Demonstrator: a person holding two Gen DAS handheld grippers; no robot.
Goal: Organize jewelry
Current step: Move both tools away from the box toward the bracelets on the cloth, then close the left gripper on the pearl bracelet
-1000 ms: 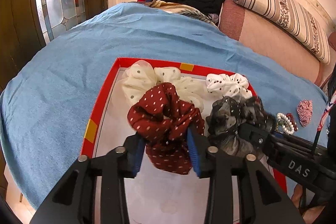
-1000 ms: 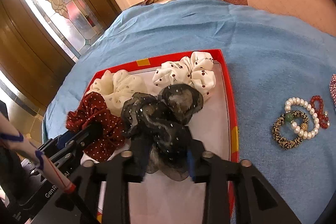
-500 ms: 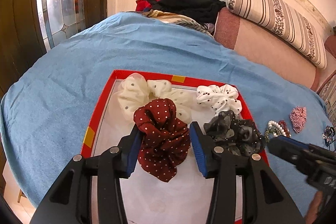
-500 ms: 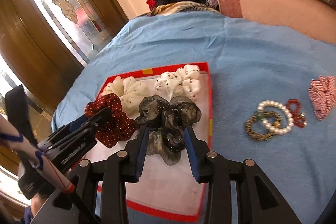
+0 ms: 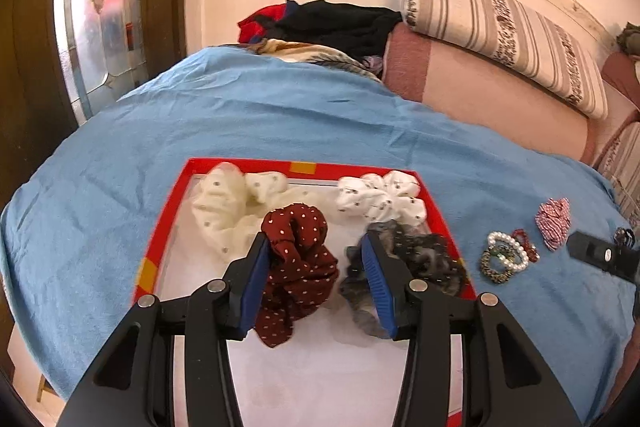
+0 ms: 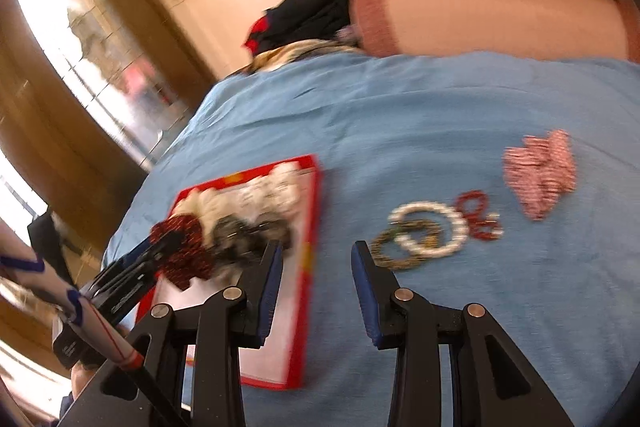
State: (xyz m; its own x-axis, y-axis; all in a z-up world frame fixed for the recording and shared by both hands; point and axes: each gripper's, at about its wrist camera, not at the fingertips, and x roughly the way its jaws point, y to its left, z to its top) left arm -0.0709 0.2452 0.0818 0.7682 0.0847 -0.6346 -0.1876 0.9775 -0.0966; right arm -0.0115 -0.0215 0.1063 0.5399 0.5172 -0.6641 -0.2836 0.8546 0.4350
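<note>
My left gripper (image 5: 316, 275) hung over the red-rimmed tray (image 5: 160, 239), its jaws spread wide with the dark red scrunchie (image 5: 298, 271) lying loose between them; the left blue pad looked close against the fabric, and I could not tell whether it touched. That scrunchie was deep maroon with small white dots, bunched into thick ruffles on the tray's white floor. Behind it sat a cream scrunchie (image 5: 224, 203) with faint dots and a white scrunchie (image 5: 380, 197) with dark dots, both against the far rim. A sheer black-grey scrunchie (image 5: 424, 261) lay crumpled just right of the maroon one, partly behind my right-hand finger.

My right gripper (image 6: 316, 283) was open and held nothing, above the blue cloth (image 6: 400, 115) just right of the tray. Ahead of it lay the bracelets: a white pearl bracelet (image 6: 430, 227) overlapping a brown patterned one (image 6: 390, 255), with a red beaded piece (image 6: 478, 215) touching the pearls. A red-and-white checked scrunchie (image 6: 540, 173) lay farther right, apart from them. This view was blurred.
</note>
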